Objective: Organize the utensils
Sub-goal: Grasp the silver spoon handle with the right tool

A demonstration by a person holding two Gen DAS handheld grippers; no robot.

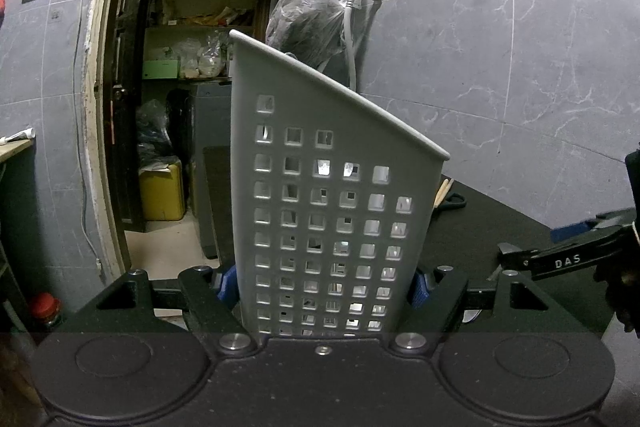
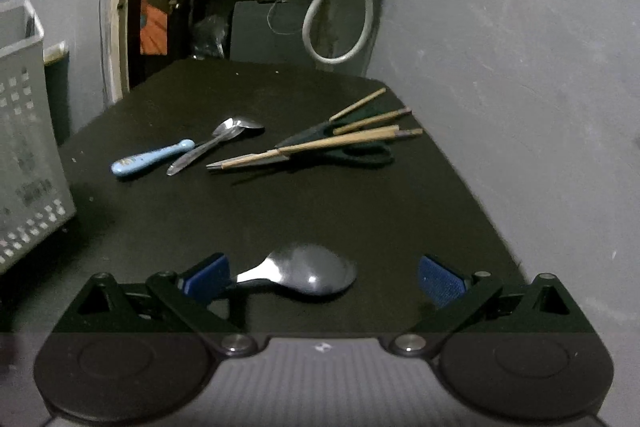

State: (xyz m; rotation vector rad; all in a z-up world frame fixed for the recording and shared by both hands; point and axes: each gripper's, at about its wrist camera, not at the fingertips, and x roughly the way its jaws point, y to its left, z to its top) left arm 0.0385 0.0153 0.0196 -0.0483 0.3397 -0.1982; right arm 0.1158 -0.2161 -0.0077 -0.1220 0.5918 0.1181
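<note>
My left gripper (image 1: 322,285) is shut on a grey perforated utensil holder (image 1: 320,195), gripping its two sides near the base; the holder also shows at the left edge of the right wrist view (image 2: 24,147). My right gripper (image 2: 322,277) is open, low over the black table (image 2: 280,211). A large steel spoon (image 2: 310,273) lies between its fingers, its handle running under the left finger (image 2: 208,277). Farther back lie a blue-handled utensil (image 2: 152,159), two steel spoons (image 2: 224,141), several wooden chopsticks (image 2: 332,141) and black scissors (image 2: 352,151).
A grey tiled wall (image 1: 520,47) with a tap and hose (image 2: 340,27) stands behind the table. An open doorway (image 1: 192,87) to a cluttered storeroom is at the back left. The right gripper body shows at the right edge of the left wrist view (image 1: 568,259).
</note>
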